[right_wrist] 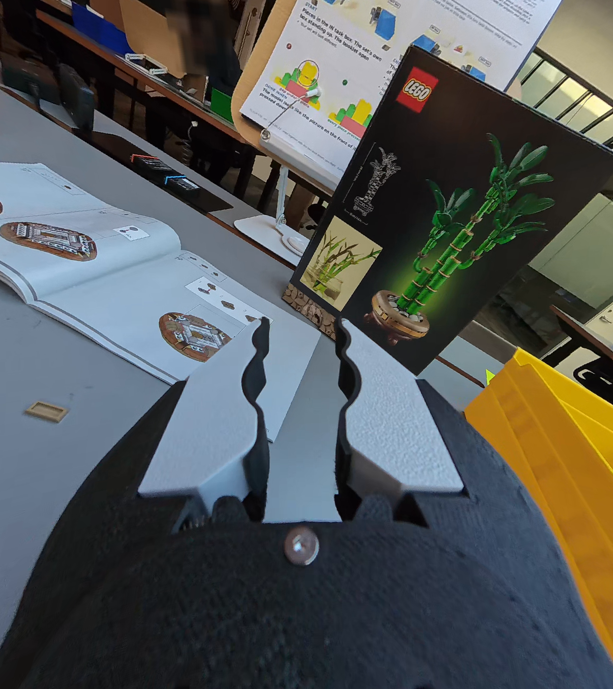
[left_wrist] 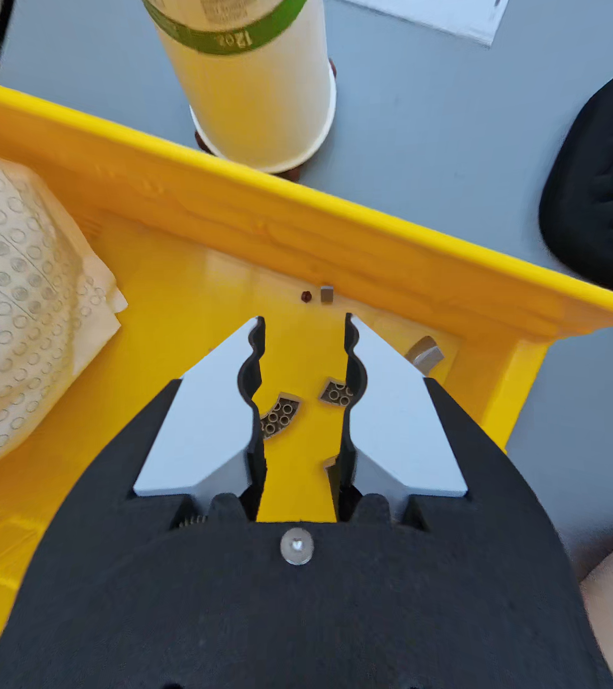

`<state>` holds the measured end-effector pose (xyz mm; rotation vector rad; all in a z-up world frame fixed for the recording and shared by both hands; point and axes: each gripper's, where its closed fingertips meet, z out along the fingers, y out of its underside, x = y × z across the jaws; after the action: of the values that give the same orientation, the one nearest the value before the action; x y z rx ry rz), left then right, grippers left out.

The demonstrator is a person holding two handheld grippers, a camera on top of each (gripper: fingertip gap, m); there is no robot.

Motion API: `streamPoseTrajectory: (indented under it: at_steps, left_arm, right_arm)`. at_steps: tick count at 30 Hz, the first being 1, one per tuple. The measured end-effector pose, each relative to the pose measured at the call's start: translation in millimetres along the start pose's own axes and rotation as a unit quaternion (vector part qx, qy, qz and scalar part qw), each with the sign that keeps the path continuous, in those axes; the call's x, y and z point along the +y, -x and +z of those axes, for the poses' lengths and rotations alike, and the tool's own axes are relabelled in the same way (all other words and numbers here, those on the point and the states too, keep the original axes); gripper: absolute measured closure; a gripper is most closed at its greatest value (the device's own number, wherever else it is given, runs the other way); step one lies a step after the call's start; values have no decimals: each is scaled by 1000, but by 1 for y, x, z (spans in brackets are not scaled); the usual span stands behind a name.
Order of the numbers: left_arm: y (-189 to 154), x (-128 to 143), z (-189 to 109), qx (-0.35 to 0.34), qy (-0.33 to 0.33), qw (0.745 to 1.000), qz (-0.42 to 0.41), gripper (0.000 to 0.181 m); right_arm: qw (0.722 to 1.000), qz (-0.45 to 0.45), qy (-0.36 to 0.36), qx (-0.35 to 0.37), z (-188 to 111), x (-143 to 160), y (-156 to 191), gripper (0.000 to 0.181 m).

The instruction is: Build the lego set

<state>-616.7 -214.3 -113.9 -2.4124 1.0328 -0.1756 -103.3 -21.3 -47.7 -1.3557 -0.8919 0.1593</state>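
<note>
My left gripper [left_wrist: 303, 320] is open and empty, held over the inside of a yellow bin [left_wrist: 335, 220]. On the bin floor lie a curved grey piece [left_wrist: 280, 414] and a second grey curved piece [left_wrist: 336, 391] between my fingers, a small grey cube [left_wrist: 326, 293], a tiny dark red piece [left_wrist: 305, 296] and a grey sloped piece [left_wrist: 426, 354]. My right gripper [right_wrist: 302, 323] is open and empty above the grey table, pointing at the open instruction booklet [right_wrist: 111, 268]. A small tan flat piece [right_wrist: 47, 411] lies on the table to its left.
A clear perforated bag [left_wrist: 10, 298] fills the bin's left side. A white paper cup [left_wrist: 260, 93] stands upside down beyond the bin over a dark red-brown object. A black cushion [left_wrist: 603, 194] lies to the right. The set's box [right_wrist: 446, 208] stands behind the booklet; the yellow bin [right_wrist: 558, 466] is at right. About 55 centimeters separates my left fingertips from my right.
</note>
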Motion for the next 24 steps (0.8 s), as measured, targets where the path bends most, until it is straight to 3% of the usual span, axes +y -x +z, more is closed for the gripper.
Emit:
streamPoseTrajectory:
  at_steps: [7, 13, 17, 21, 24]
  left_arm:
    - [-11, 5, 25, 42, 19, 999, 19, 153]
    - [-18, -1, 33, 73, -12, 997, 25, 165]
    - [-19, 6, 39, 90, 3, 996, 17, 173]
    - [-20, 10, 28, 103, 24, 994, -13, 175]
    - [-13, 7, -2, 70, 16, 996, -51, 175]
  right_arm:
    - [1000, 15, -9, -5, -1, -2, -1, 147]
    - [999, 29, -12, -7, -2, -2, -3, 147]
    - [999, 31, -11, -7, -1, -1, -4, 147]
    - [999, 32, -11, -9, -1, -1, -3, 147]
    - [999, 33, -11, -9, -1, -1, -3, 147]
